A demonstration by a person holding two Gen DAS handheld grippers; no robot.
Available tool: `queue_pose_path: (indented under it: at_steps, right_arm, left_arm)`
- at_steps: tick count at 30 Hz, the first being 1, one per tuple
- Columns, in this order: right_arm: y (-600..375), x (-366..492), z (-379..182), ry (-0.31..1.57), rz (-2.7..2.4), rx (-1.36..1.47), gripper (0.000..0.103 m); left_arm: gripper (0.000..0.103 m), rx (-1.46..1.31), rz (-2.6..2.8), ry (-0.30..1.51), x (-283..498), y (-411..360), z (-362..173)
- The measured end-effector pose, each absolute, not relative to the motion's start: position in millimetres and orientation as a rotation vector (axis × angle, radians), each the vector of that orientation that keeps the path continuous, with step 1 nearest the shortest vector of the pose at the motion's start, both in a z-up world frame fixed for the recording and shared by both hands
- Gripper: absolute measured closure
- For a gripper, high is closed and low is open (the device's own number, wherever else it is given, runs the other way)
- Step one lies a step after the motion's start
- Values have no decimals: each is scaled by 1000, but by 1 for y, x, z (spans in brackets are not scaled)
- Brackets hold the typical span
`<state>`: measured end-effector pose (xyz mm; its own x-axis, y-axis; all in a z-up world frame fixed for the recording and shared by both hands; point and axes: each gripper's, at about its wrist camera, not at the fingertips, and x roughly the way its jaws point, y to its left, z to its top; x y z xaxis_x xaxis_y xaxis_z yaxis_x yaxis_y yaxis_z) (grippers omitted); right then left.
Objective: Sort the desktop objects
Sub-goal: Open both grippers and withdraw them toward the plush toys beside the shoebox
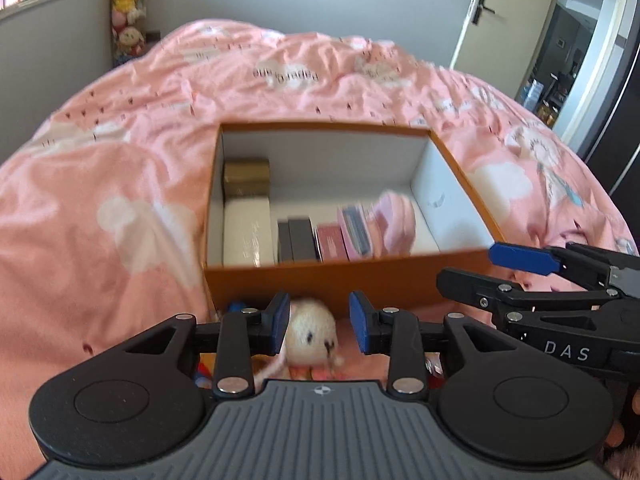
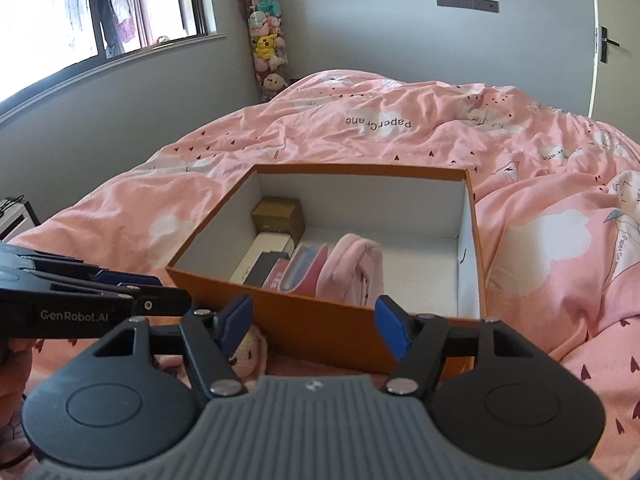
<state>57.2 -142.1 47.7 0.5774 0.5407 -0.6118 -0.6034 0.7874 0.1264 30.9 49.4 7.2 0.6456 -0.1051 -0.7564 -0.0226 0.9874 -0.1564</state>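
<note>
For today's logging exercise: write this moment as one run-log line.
left tongs: open, over knitted toy | right tongs: open, empty | orange box: partly filled

One orange box (image 2: 320, 320) sits on one pink duvet (image 2: 400, 128). Inside it: one gold box (image 2: 278, 216), one white box (image 2: 264, 254), two dark boxes (image 1: 298, 238), one pink folded cloth (image 2: 352, 268). At its near outside edge, one white knitted toy (image 1: 312, 330). Two grippers overhead.

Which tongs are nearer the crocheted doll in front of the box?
Left. The left tongs stand open right over the crocheted doll; the right tongs sit off to its right, before the orange box.
</note>
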Motion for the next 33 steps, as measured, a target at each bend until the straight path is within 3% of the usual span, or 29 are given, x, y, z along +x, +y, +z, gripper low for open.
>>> queue_pose_path:
  at_steps: [15,23,24,26,33]
  right_arm:
    - [-141,44,-5,1037,762,-118,40]
    - [-108,51,-10,1048,869,-129,43]
    - [-103,55,-11,1049,875,-123,43]
    - [-93,63,-12,1062,880,-116,43]
    - [-61,83,-30,1162,896,-130,37]
  left_arm:
    - [63,-104,-65,1211,12,41,-33]
    - [63,-145,-13,1157,12,65,-29]
    - [58,-133,-8,1135,13,69,-27]
    - [51,-88,-6,1098,16,75,-25]
    - [49,160,-78,1098,34,81,-32]
